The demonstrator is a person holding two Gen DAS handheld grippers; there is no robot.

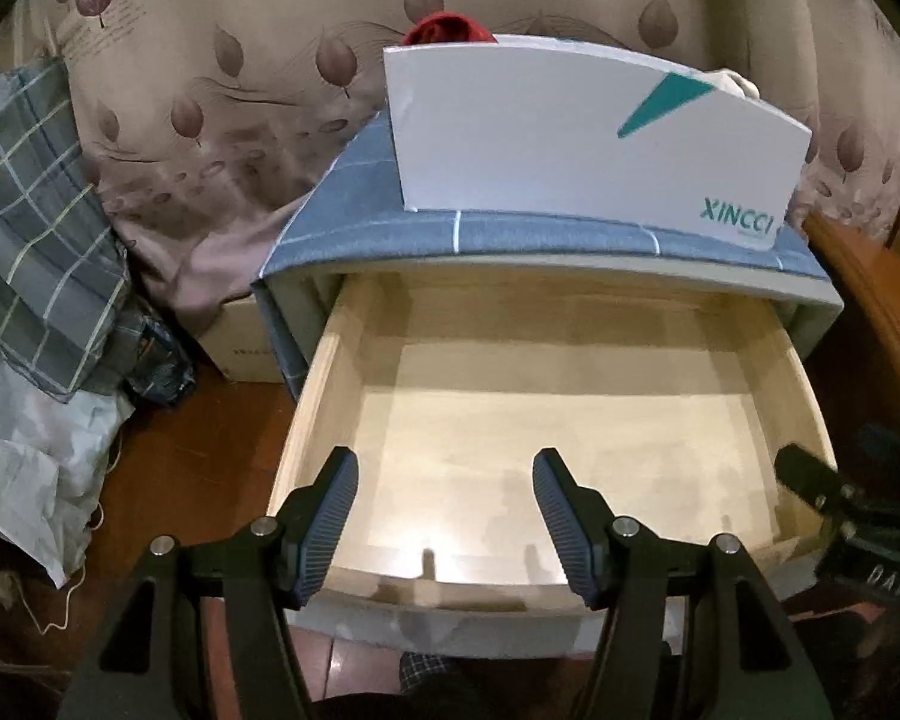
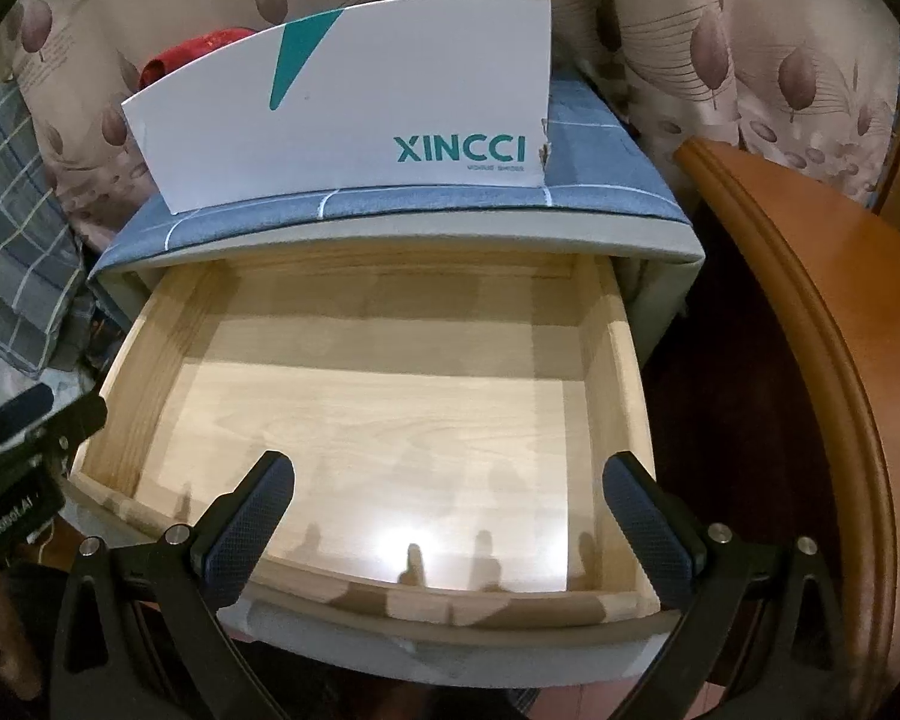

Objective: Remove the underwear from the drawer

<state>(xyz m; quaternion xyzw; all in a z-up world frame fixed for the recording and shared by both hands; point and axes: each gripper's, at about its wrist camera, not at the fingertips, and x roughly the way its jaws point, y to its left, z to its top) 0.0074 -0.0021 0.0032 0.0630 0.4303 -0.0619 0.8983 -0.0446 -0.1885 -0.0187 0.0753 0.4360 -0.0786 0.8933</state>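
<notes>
Far left, a heap of checked cloth [image 1: 30,210], well apart from the work. Next, the left gripper [image 1: 445,459]: hangs over the front of the open drawer [image 1: 318,384], tilted down into it, jaws spread wide, nothing between the pads. Inside the drawer, only bare pale wood as far as both views show, so no underwear left in there to lift. Above and behind, on the blue-covered cabinet top [image 1: 390,234], a white box [image 1: 570,138] with a red cloth [image 1: 444,30] showing past its left end and a pale cloth [image 1: 735,81] at its right end. Probably the underwear, already out, though cannot tell for sure from so little of it. Then the right gripper [image 2: 448,462]: same pose near the drawer's right side, jaws likewise spread and empty. Far right, a curved wooden furniture edge [image 2: 810,360] close beside the cabinet. Risks from here: dipping lower and knocking fingertips on the drawer's front rim or floor; closing on nothing; bumping the two tools together, near each other as they are; swinging right into the wooden edge. Open room: plenty above the drawer's middle, little on the right, a low overhang at the back under the cabinet top.
</notes>
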